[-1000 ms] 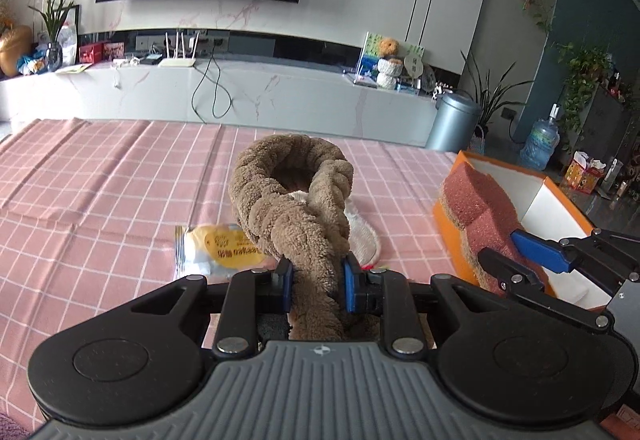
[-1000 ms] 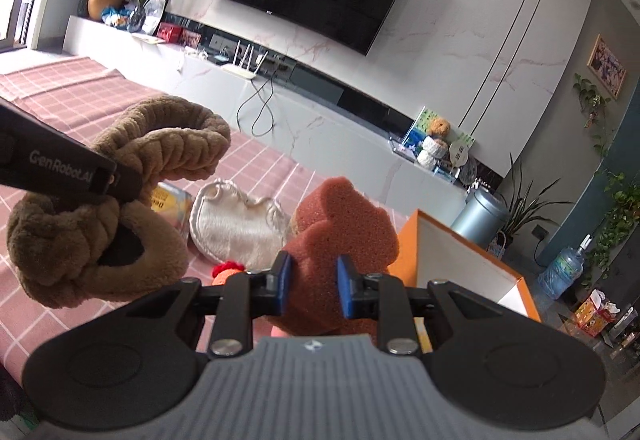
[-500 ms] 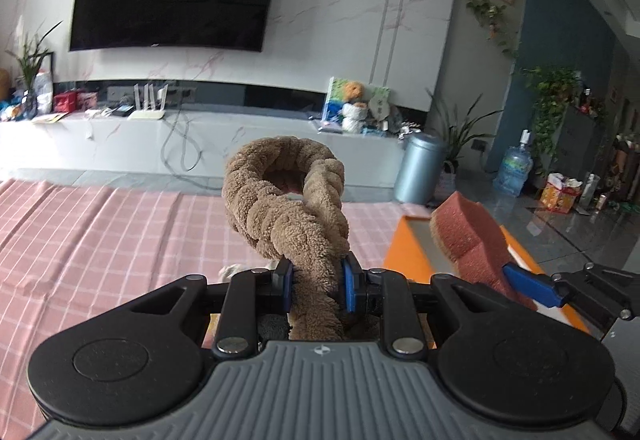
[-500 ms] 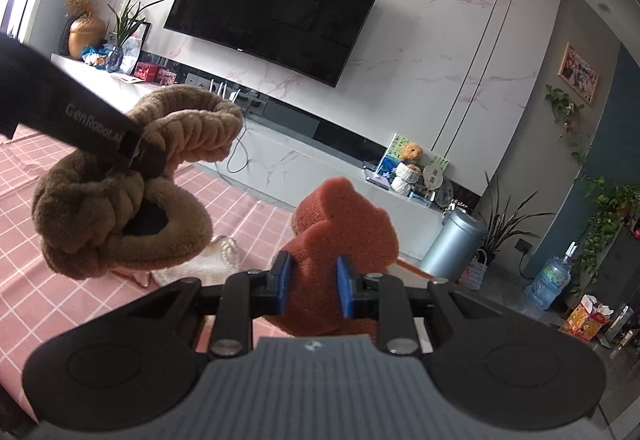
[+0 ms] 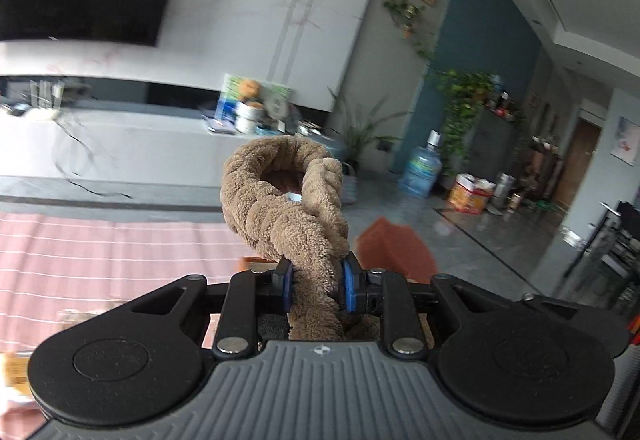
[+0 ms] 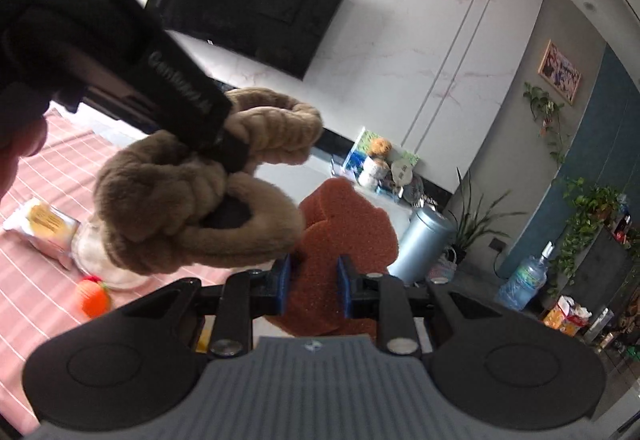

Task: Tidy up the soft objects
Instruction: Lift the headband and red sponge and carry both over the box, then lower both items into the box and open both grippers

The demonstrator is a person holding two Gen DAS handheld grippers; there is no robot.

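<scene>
Between my left gripper's (image 5: 316, 286) pads sits the brown plush rope (image 5: 286, 196), pinched and looping upward; my right gripper (image 6: 311, 290) clamps the rust sponge (image 6: 344, 232) alongside.

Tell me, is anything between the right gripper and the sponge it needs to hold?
No. The right gripper is already shut on the orange sponge, which sits directly between its fingers. The brown slipper, held by the left gripper, hangs just left of the sponge.
</scene>
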